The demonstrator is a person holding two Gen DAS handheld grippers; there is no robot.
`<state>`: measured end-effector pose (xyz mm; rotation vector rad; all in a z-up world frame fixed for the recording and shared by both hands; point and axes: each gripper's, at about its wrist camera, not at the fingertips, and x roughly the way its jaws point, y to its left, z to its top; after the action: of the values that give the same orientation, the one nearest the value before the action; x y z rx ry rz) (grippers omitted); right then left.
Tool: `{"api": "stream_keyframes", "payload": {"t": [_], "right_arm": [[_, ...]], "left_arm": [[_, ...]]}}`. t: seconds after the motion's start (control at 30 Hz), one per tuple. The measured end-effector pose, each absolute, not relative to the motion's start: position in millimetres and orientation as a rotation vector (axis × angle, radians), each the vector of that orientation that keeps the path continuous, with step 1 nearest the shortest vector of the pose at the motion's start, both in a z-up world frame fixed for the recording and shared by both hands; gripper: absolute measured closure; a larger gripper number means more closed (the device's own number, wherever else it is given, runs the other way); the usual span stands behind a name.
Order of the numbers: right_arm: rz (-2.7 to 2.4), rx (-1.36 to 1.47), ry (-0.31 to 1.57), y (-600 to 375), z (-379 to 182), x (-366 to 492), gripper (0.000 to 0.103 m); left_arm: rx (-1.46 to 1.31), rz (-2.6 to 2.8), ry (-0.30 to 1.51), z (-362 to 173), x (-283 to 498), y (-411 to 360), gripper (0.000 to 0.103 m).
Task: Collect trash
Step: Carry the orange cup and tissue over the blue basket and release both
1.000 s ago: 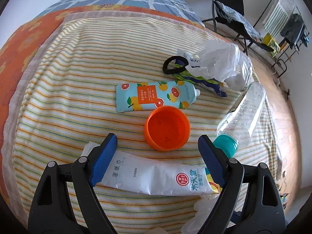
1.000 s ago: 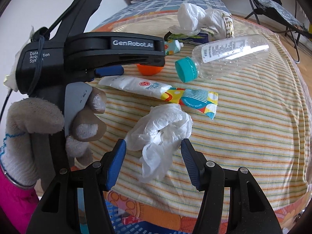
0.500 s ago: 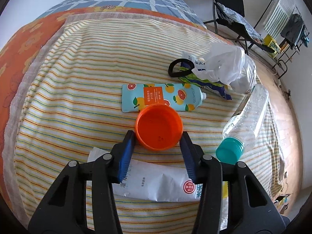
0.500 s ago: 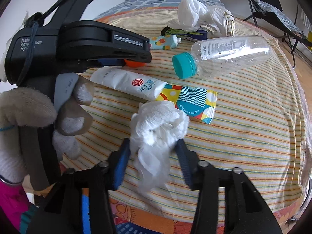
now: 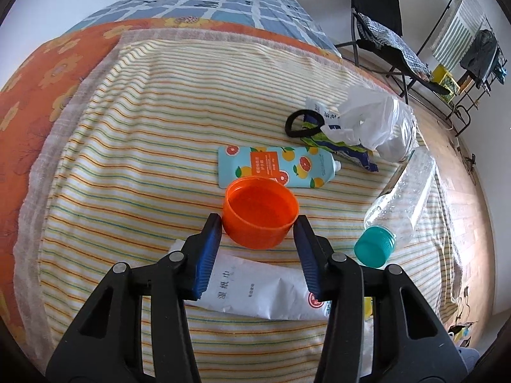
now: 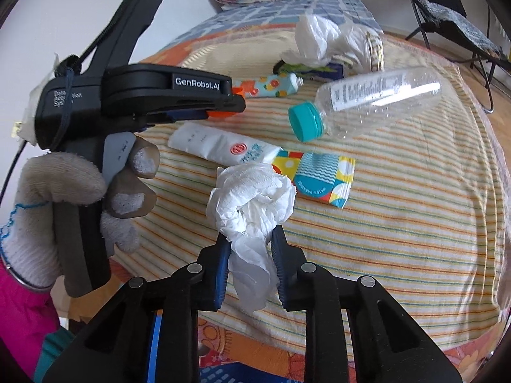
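Left tool (image 5: 259,225) pinched the orange cap (image 5: 260,210) above the striped bed cover (image 5: 134,146), right tool (image 6: 249,239), jaws just closing, squeezed the white crumpled tissue (image 6: 252,201).

Bright orange cap (image 5: 260,212) dead centre on the cloth (image 5: 143,146) striped in cream, orange, green and yellow, and just behind the cap lies a pale turquoise tube (image 5: 276,166) printed with orange and pink citrus slices. Just in front of the cap, a white tube (image 5: 255,290) with a red round seal; off to the cap's right, a clear bottle (image 5: 400,204) with a teal lid, a white crumpled tissue (image 6: 252,198), and a wrapper (image 6: 319,177) in blue, yellow and red
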<state>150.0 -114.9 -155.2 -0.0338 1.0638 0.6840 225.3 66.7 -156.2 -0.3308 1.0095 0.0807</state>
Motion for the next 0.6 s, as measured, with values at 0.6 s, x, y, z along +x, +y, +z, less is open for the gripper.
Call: {"api": "stream_keyframes", "payload": {"t": [0.6], "right_arm": [[0.741,-0.072,0.961,-149,-120,101,0.080]], "left_arm": [[-0.280,0.041,0.954,-110,162,68,0.055]]}}
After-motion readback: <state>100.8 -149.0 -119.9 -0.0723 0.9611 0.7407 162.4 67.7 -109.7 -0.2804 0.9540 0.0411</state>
